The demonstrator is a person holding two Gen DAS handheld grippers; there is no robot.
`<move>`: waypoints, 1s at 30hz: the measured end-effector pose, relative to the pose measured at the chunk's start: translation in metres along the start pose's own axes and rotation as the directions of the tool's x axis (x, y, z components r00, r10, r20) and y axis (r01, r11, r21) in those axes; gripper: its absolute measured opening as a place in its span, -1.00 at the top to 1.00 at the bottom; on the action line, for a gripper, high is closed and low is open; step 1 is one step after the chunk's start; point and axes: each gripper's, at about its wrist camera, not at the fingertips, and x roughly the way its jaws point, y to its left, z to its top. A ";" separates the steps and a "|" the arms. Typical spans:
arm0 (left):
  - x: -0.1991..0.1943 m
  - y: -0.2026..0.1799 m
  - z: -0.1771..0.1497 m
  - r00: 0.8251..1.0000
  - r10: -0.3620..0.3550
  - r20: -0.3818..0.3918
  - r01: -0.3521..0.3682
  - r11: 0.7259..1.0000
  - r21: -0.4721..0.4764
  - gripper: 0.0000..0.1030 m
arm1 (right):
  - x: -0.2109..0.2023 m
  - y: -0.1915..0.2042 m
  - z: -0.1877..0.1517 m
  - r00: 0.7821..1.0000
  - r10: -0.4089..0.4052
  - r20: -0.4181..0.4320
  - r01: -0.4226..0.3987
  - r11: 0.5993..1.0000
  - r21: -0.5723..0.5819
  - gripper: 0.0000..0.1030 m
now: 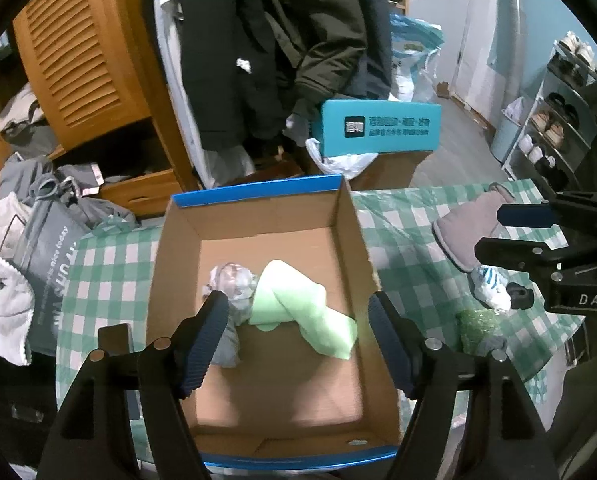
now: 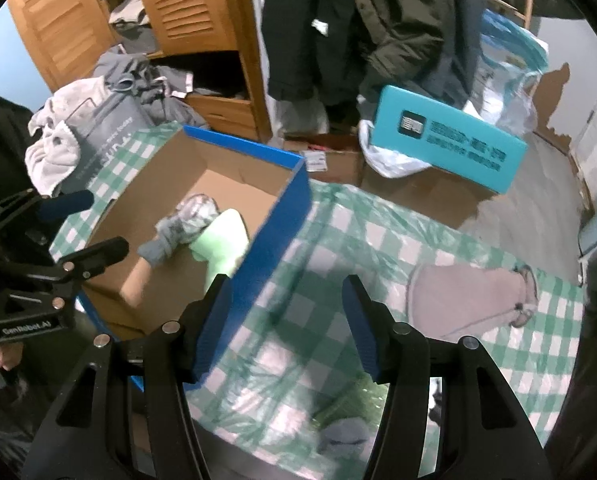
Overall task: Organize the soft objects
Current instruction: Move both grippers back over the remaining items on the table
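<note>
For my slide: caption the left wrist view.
Open left tongs above a cardboard box holding a green cloth and grey sock.

Table [image 2: 338, 232]: covered by a green-and-white checked plastic cloth. On it: 1 open cardboard box [image 1: 350, 240] with blue outer walls, at the left part; 1 grey-pink slipper [image 2: 470, 300], well apart to the right; 1 white sock with blue stripes [image 1: 490, 286] just beside the slipper; 1 green mesh item [image 1: 476, 326] and 1 grey soft item [image 2: 344, 438] near the front edge.
</note>
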 end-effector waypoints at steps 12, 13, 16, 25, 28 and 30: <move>0.008 -0.057 0.000 0.998 -0.057 -0.042 0.060 0.994 0.091 -0.47 | -0.005 -0.046 -0.027 0.998 -0.064 -0.027 0.065 0.997 0.052 -0.09; 0.009 -0.063 0.000 0.997 -0.056 -0.043 0.061 0.993 0.103 -0.47 | -0.006 -0.049 -0.030 0.997 -0.068 -0.027 0.069 0.996 0.057 -0.09; 0.012 -0.078 -0.001 0.997 -0.060 -0.055 0.067 0.989 0.132 -0.48 | -0.009 -0.062 -0.038 0.997 -0.075 -0.030 0.077 0.994 0.079 -0.09; 0.028 -0.113 -0.004 0.990 -0.093 -0.106 0.110 0.980 0.166 -0.48 | -0.017 -0.098 -0.060 0.995 -0.096 -0.036 0.101 0.985 0.141 -0.09; 0.036 -0.123 -0.004 0.986 -0.100 -0.130 0.121 0.979 0.165 -0.48 | -0.018 -0.107 -0.067 0.993 -0.107 -0.043 0.112 0.982 0.153 -0.09; 0.042 -0.130 -0.005 0.984 -0.105 -0.146 0.129 0.978 0.166 -0.48 | -0.017 -0.114 -0.072 0.992 -0.120 -0.048 0.126 0.979 0.161 -0.09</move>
